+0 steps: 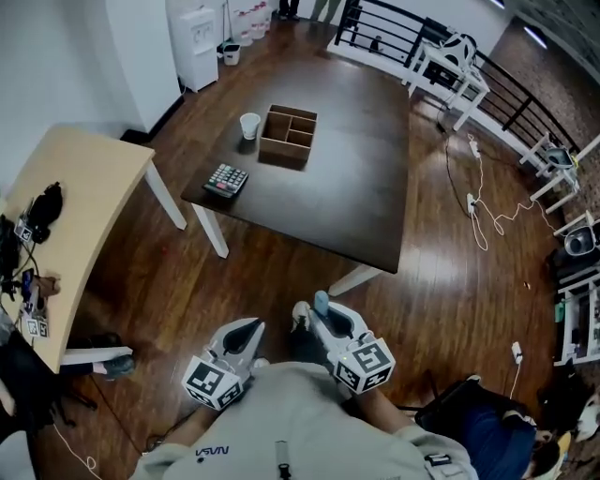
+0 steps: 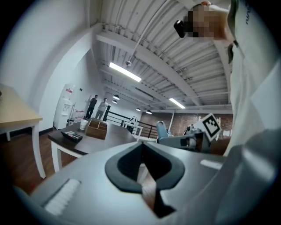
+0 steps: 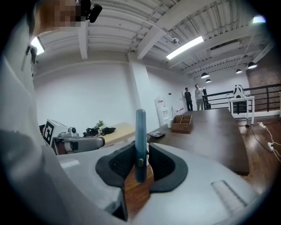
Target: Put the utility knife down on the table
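Dark surface (image 1: 356,187) on a wood floor (image 1: 450,281), railing (image 1: 394,28) behind; it carries a calculator (image 1: 226,179), cup (image 1: 249,126) and divided wooden box (image 1: 288,137). Utility knife (image 3: 140,140): slim blue-grey body, upright, clamped in the right tongs (image 3: 141,154), off the surface near the person. Left tongs (image 2: 141,151) closed on nothing.

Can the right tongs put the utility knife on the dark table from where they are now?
Probably not yet. The right tongs, shut on the utility knife, are close to the person, and bare floor lies before the dark table. Nothing blocks a step forward.
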A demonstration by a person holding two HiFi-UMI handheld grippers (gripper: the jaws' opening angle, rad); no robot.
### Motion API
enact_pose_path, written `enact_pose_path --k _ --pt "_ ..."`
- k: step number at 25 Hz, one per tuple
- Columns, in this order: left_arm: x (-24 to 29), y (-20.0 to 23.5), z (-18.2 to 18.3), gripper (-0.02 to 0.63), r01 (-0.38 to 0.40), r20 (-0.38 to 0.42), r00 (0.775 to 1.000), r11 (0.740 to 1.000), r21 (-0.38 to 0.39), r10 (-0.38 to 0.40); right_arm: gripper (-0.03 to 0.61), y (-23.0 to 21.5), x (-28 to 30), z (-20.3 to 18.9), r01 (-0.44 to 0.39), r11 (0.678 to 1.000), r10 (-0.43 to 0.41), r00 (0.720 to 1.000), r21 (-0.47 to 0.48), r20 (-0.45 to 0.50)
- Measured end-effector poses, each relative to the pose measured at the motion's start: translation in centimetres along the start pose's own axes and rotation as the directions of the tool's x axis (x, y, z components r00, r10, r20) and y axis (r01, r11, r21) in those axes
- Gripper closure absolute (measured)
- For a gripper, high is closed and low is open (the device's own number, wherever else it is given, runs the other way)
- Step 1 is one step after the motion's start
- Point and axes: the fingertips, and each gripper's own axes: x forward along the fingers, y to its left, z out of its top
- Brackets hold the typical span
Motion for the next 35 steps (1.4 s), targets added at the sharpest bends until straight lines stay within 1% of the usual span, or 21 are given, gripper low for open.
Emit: enact_pose_path --k 4,6,9,11,14,18,20,24,29,32,35 --pt "3.1 3.8 1.0 0.612 -0.033 -0.006 0.999 0.999 0.008 0.033 0.488 -5.5 3.5 1.5 0.047 0.999 -0.047 0.999 0.005 0.022" --pt "5.4 5.5 1.7 0.612 -0.047 -0.011 0.999 0.999 0.014 0.047 0.488 -8.8 5.1 2.3 0.071 0.997 -0.071 0.997 0.009 0.032" --pt "9.9 7.9 3.3 0.612 -0.046 -0.020 0.999 0.998 0.044 0.047 0.488 -14.3 7.9 3.6 0.105 0.994 -0.105 0.994 -0.004 0.028" --pt "13.5 9.7 4.0 0.612 -0.041 -0.036 0.998 0.997 0.065 0.043 0.488 -17.9 10.0 4.0 0.119 0.993 -0.119 0.993 -0.018 0.006" --pt "19.3 12.2 4.1 0.612 -0.030 -0.084 0.996 0.996 0.089 0.037 0.488 -22.9 13.1 3.7 0.125 0.992 -0.127 0.991 -0.034 -0.050" --pt "26.1 14.5 4.3 0.612 -0.004 -0.124 0.992 0.996 0.091 0.016 0.488 -28.2 16.7 2.4 0.133 0.989 -0.140 0.983 -0.058 -0.122" --pt "28.8 15.5 3.8 0.612 0.010 -0.147 0.989 0.998 0.068 0.000 0.488 -30.4 18.3 1.4 0.136 0.988 -0.146 0.977 -0.069 -0.159" --pt "32.7 17.4 1.3 0.612 0.020 -0.238 0.971 0.999 0.030 -0.012 0.488 -34.1 21.2 -1.5 0.141 0.986 -0.160 0.953 -0.089 -0.257" --pt "36.0 18.7 -1.7 0.612 0.036 -0.347 0.937 0.999 0.012 -0.030 0.488 -37.1 23.6 -5.0 0.145 0.982 -0.181 0.900 -0.120 -0.396" --pt "37.2 18.9 -2.7 0.612 0.052 -0.386 0.921 0.999 0.005 -0.046 0.488 -37.7 24.3 -6.7 0.131 0.981 -0.181 0.874 -0.142 -0.450" --pt "38.2 19.0 -3.3 0.612 0.062 -0.408 0.911 0.998 -0.004 -0.058 0.488 -37.9 24.6 -7.9 0.097 0.981 -0.169 0.858 -0.170 -0.486"
